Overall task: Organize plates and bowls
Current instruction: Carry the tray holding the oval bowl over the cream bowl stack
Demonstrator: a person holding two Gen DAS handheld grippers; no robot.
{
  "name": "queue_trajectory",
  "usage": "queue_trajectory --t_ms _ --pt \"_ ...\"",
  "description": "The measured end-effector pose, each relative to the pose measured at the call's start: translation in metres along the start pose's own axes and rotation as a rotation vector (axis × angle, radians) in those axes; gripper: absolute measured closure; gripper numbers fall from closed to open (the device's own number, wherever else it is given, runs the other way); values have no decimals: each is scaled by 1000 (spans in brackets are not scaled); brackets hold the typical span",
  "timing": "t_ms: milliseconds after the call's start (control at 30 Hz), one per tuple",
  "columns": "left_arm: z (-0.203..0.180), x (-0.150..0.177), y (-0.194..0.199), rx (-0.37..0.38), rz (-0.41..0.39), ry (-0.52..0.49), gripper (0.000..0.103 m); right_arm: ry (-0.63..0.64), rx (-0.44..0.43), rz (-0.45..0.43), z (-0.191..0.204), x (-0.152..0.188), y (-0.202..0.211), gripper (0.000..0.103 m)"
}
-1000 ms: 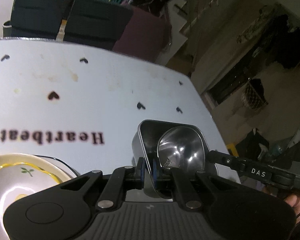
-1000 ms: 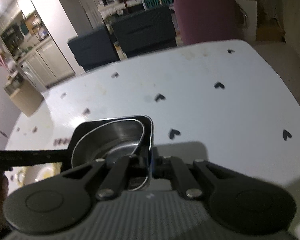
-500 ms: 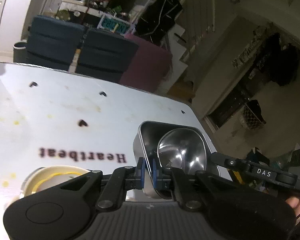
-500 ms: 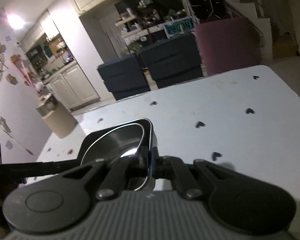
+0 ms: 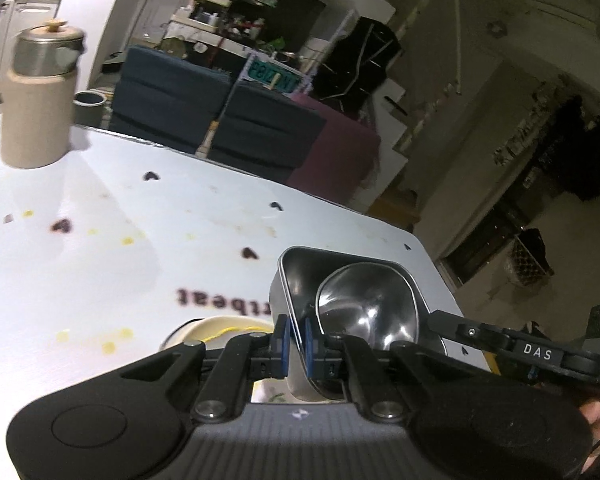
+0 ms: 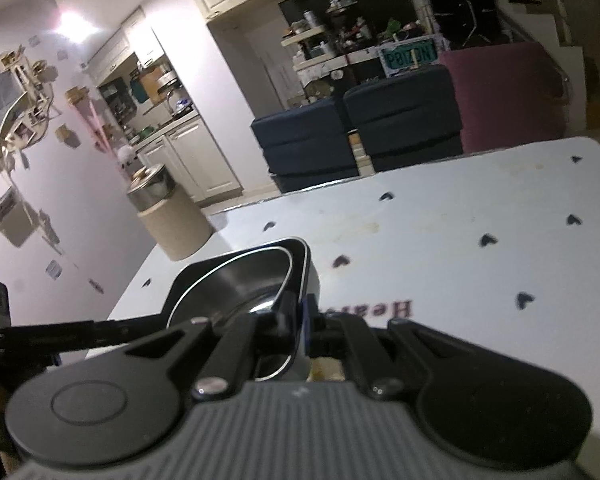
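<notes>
A square steel bowl [image 5: 300, 280] with a smaller steel bowl [image 5: 364, 312] nested inside is held above the white table [image 5: 140, 240]. My left gripper [image 5: 294, 344] is shut on the outer bowl's left wall. My right gripper [image 6: 302, 320] is shut on the opposite wall of the same bowl [image 6: 260, 276]; its arm shows in the left wrist view [image 5: 532, 354]. A cream plate with a yellow line [image 5: 220, 326] lies on the table under the left gripper, mostly hidden.
A beige canister with a steel lid [image 5: 38, 100] stands at the table's far left corner; it also shows in the right wrist view [image 6: 168, 216]. Dark blue and maroon seats [image 5: 220, 120] stand beyond the far edge. The table's right edge [image 5: 436, 264] is close.
Both grippers have lifted the nested bowls up off the table and tilted upward. The plate has dropped lower in view and the canister has come into view.
</notes>
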State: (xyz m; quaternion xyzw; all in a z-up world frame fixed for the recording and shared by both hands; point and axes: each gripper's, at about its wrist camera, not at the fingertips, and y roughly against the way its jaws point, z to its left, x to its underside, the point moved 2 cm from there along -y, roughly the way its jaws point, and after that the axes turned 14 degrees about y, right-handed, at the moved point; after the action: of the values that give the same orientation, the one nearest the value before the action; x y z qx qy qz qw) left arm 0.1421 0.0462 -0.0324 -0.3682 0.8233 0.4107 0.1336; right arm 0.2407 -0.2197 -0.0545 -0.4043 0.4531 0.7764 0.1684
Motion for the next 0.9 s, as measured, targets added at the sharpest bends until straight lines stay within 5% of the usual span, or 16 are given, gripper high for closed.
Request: queue_trajectory --t_ms 400,900 --pt "53 6 11 -43 34 33 95 26 -77 44 32 15 -6 97" --pt "48 7 -7 -57 78 7 95 -3 -37 126 25 23 -11 97"
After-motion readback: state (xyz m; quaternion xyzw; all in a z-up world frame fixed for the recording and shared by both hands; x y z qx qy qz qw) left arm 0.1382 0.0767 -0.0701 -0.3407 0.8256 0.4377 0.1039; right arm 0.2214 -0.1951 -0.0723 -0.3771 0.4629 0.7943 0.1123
